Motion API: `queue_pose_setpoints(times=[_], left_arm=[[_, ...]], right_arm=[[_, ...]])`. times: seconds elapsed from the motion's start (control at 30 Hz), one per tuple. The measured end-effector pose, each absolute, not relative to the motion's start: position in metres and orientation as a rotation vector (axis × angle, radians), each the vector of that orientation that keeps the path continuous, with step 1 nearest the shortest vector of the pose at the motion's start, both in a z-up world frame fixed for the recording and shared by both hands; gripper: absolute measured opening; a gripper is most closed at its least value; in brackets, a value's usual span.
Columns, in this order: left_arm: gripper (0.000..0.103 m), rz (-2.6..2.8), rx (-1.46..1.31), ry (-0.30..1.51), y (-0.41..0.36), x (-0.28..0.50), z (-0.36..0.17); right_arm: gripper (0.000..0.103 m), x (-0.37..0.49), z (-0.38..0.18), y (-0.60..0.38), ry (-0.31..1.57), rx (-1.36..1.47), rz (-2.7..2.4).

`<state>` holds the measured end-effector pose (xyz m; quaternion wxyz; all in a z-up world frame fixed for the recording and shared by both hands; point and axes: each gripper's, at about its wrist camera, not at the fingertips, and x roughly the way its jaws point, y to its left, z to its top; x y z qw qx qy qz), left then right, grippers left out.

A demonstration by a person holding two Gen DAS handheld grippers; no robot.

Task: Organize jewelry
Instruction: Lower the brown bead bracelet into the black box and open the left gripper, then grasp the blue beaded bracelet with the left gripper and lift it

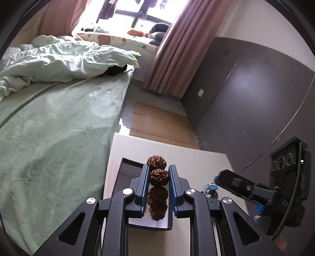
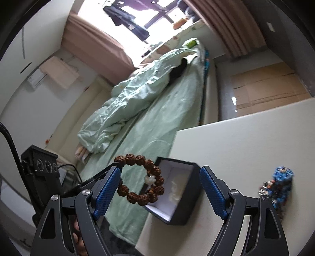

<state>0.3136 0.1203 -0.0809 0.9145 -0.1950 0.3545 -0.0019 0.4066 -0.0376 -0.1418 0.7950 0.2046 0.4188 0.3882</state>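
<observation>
A bedroom in a home, a bed (image 1: 59,122) with a green sheet, a rumpled pale green blanket (image 2: 128,98), pink curtains (image 1: 173,51) by a bright window (image 1: 133,15), a white desk (image 2: 246,141) beside the bed, cardboard (image 1: 157,122) flat on the floor

We see a brown bracelet (image 2: 140,178) with one white bead, a black box (image 2: 175,189) lined white, blue beads (image 2: 279,183), and blue-padded fingers (image 1: 144,181).
</observation>
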Motion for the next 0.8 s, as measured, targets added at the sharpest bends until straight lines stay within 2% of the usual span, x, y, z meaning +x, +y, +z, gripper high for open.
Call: queue_pose_setpoints(times=[0.03,0.07,0.1,0.17,0.3,0.8], left_arm=[[0.022,0.022,-0.383,0.739,0.121,0.315,-0.082],[0.031,0.047,-0.367,0.747,0.12,0.315,-0.082],[0.054,0.069,-0.355,0.753,0.12,0.316,-0.083],[0.081,0.089,-0.355,0.733,0.123,0.314,-0.082],[0.082,0.074,-0.345,0.685,0.116,0.308,-0.077],[0.082,-0.094,-0.227,0.756,0.04,0.331,-0.092]], right_arm=[[0.083,0.406,-0.141,-0.041,0.903,0.437,0.819],[0.083,0.405,-0.141,-0.043,0.905,0.434,0.806],[0.083,0.405,-0.142,-0.048,0.908,0.435,0.795],[0.083,0.404,-0.144,-0.059,0.914,0.446,0.776],[0.083,0.401,-0.142,-0.08,0.906,0.464,0.736],[0.083,0.404,-0.159,-0.157,0.947,0.528,0.521]])
